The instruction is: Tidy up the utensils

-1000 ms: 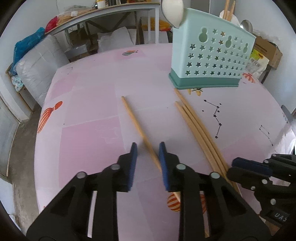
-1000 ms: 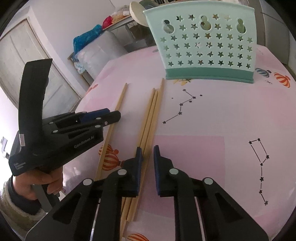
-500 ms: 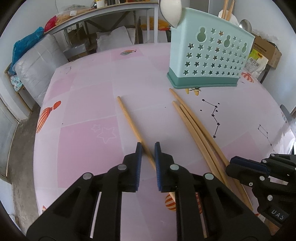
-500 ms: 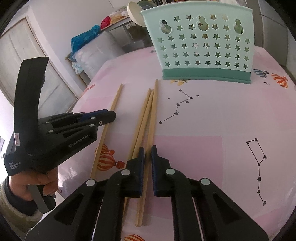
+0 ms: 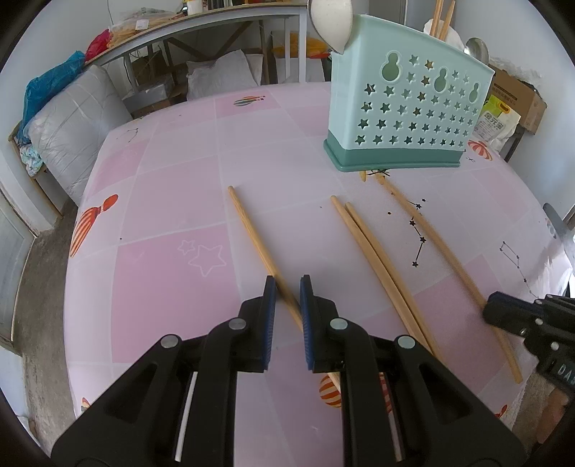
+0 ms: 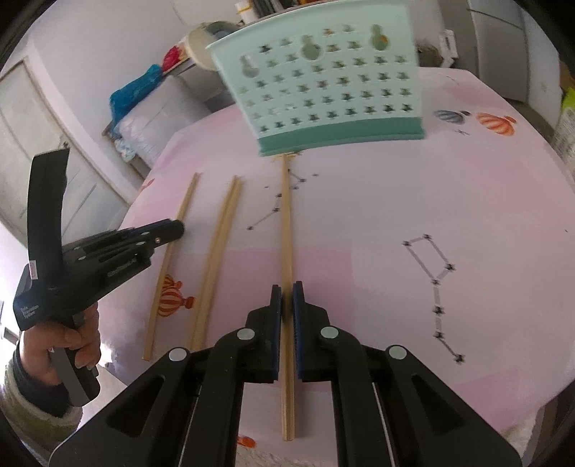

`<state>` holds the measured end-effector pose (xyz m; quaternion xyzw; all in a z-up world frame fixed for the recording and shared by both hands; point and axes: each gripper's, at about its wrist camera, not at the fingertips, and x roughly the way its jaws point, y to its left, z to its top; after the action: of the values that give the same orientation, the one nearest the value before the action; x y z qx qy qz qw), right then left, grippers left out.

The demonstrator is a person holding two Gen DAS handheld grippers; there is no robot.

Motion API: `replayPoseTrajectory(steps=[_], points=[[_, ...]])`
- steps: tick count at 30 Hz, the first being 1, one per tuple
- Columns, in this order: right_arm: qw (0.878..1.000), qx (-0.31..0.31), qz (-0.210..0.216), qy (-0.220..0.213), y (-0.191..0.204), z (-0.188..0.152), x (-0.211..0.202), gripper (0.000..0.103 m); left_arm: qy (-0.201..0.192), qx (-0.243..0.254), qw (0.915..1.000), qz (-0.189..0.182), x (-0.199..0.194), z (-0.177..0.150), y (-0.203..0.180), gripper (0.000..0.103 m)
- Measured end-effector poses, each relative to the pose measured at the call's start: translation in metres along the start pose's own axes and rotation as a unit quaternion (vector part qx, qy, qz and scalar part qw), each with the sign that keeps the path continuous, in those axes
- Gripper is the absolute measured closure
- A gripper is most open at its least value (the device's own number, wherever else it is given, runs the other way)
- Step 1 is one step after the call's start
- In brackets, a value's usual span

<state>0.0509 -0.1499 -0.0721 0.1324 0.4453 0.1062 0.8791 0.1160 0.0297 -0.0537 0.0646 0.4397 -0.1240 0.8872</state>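
A mint-green star-holed utensil caddy [image 5: 406, 118] [image 6: 323, 89] stands at the far side of the pink table [image 5: 161, 215]. Several wooden chopsticks lie in front of it. My left gripper [image 5: 287, 287] [image 6: 176, 228] is shut on a single chopstick [image 5: 251, 230] [image 6: 160, 287], which crosses slantwise between the blue pads. My right gripper [image 6: 287, 298] [image 5: 503, 312] is shut on another chopstick [image 6: 286, 222] [image 5: 442, 248], whose far end points at the caddy's base. A pair of chopsticks [image 5: 377, 262] [image 6: 219, 251] lies between the two.
The caddy holds a white spoon [image 5: 330, 21], a metal spoon [image 5: 476, 48] and upright chopsticks [image 5: 440, 18]. A hand [image 6: 72, 345] grips the left tool. Beyond the table are white sacks [image 5: 72, 118], a bench and a cardboard box [image 5: 517, 97].
My right gripper shut on one of three bunched chopsticks and drew it rightward, away from the other two. My left jaws narrowed onto the single chopstick.
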Motion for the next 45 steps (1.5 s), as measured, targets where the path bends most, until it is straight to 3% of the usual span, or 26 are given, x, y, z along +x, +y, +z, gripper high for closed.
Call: replayPoseTrajectory(steps=[14, 45], points=[[0.998, 0.052, -0.019, -0.004, -0.034, -0.011, -0.023, 0.097, 0.004, 0.011, 0.9999, -0.013, -0.002, -0.001, -0.010, 0.091], [0.998, 0.062, -0.013, 0.002, -0.037, -0.010, -0.024, 0.096, 0.010, 0.024, 0.9995, -0.019, -0.002, 0.000, -0.013, 0.091]])
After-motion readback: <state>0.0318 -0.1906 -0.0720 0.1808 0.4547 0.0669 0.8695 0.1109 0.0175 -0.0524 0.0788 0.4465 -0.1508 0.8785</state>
